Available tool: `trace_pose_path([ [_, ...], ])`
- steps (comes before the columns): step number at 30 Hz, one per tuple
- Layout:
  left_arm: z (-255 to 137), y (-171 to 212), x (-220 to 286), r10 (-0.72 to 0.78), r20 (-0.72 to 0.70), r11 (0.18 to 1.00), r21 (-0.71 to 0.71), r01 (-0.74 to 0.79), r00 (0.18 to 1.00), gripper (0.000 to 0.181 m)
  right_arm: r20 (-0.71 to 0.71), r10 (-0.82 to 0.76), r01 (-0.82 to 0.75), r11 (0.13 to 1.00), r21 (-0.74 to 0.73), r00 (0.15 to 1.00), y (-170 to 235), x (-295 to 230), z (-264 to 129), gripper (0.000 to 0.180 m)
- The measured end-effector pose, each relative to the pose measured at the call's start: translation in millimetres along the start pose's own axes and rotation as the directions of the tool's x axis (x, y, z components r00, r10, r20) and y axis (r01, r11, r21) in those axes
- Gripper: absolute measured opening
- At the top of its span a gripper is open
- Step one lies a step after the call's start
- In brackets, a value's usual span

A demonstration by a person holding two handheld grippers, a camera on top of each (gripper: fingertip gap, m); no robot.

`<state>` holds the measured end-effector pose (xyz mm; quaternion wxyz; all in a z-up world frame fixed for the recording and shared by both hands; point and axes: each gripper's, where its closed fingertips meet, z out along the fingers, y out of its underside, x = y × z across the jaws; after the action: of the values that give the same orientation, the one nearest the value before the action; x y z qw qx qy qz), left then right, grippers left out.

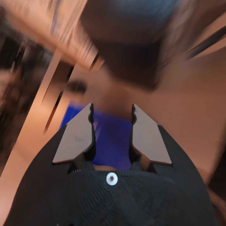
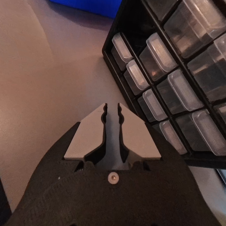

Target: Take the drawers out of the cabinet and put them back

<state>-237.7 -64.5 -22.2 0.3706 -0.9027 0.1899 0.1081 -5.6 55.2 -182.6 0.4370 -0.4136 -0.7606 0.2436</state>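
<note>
Neither pair of tongs has hold of a drawer, so by my reading this is a reach between steps: one slot near the top corner of the cabinet [image 2: 144,40] is dark and empty, which suggests a drawer is out and either awaits return or the next is about to be pulled. I cannot see the removed drawer anywhere.

The right tongs [image 2: 112,105] hover over the bare table [image 2: 48,79] just beside the cabinet's near corner, jaws parted only narrowly with nothing between them. The clear drawers [image 2: 152,106] sit in their slots, handles facing out, slightly beyond and to one side of the tips. To take one, the tongs would need to swing toward the cabinet front, widen, and close on a handle.

The left tongs [image 1: 112,106] are open wider and empty. Their view is heavily smeared, so I can only make out a blue thing [image 1: 110,138] on the table beyond the tips and a dark mass farther off that may be the cabinet; I cannot say for sure.
</note>
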Motion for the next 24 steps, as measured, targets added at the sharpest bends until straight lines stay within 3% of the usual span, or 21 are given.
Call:
trace_pose_path([
  [3, 27.4, 67.3, -40.9, -0.094, 0.098, 0.974, -0.195, 0.112, 0.991, 0.059, -0.009, -0.024, 0.024, 1.0, -0.008, 1.0, 0.7, -1.5, 0.7, 0.014],
  [6, 57.3, 131.7, -71.0, -0.156, 0.196, 0.895, -0.387, 0.222, 0.968, 0.055, -0.018, -0.032, 0.032, 0.999, -0.005, 0.999, 0.4, -1.4, 0.3, 0.014],
  [8, 69.7, 163.6, -90.9, -0.136, 0.29, 0.833, -0.484, 0.267, 0.947, 0.052, -0.02, -0.031, 0.031, 1.0, -0.005, 0.999, 0.3, -1.0, 0.1, 0.014],
  [10, 80.9, 179.7, -92.7, -0.11, 0.291, 0.795, -0.548, 0.26, 0.95, 0.05, -0.02, -0.026, 0.026, 1.0, 0.0, 0.999, -0.2, -0.5, -0.4, 0.014],
  [11, 86.3, 184.3, -90.0, -0.101, 0.273, 0.782, -0.573, 0.246, 0.957, 0.045, -0.02, -0.022, 0.022, 1.0, 0.004, 1.0, -0.7, -0.1, -0.9, 0.014],
  [13, 94.4, 191.1, -83.7, -0.079, 0.24, 0.76, -0.614, 0.214, 0.968, 0.016, -0.018, -0.015, 0.015, 1.0, 0.009, 1.0, -1.1, 0.3, -1.5, 0.014],
  [14, 97.3, 192.3, -80.7, -0.063, 0.23, 0.752, -0.629, 0.198, 0.971, 0.01, -0.015, -0.011, 0.012, 1.0, 0.011, 1.0, -1.3, 0.4, -1.6, 0.014],
  [18, 98.8, 189.6, -69.1, -0.026, 0.194, 0.739, -0.657, 0.15, 0.981, 0.002, -0.014, -0.006, 0.007, 1.0, 0.029, 1.0, -3.3, 0.7, -3.5, 0.014],
  [24, 64.4, 149.1, -54.2, -0.011, 0.296, 0.84, -0.516, 0.169, 0.955, 0.001, 0.003, 0.02, -0.02, 0.997, 0.073, 1.0, -8.5, 0.6, -8.8, 0.016],
])
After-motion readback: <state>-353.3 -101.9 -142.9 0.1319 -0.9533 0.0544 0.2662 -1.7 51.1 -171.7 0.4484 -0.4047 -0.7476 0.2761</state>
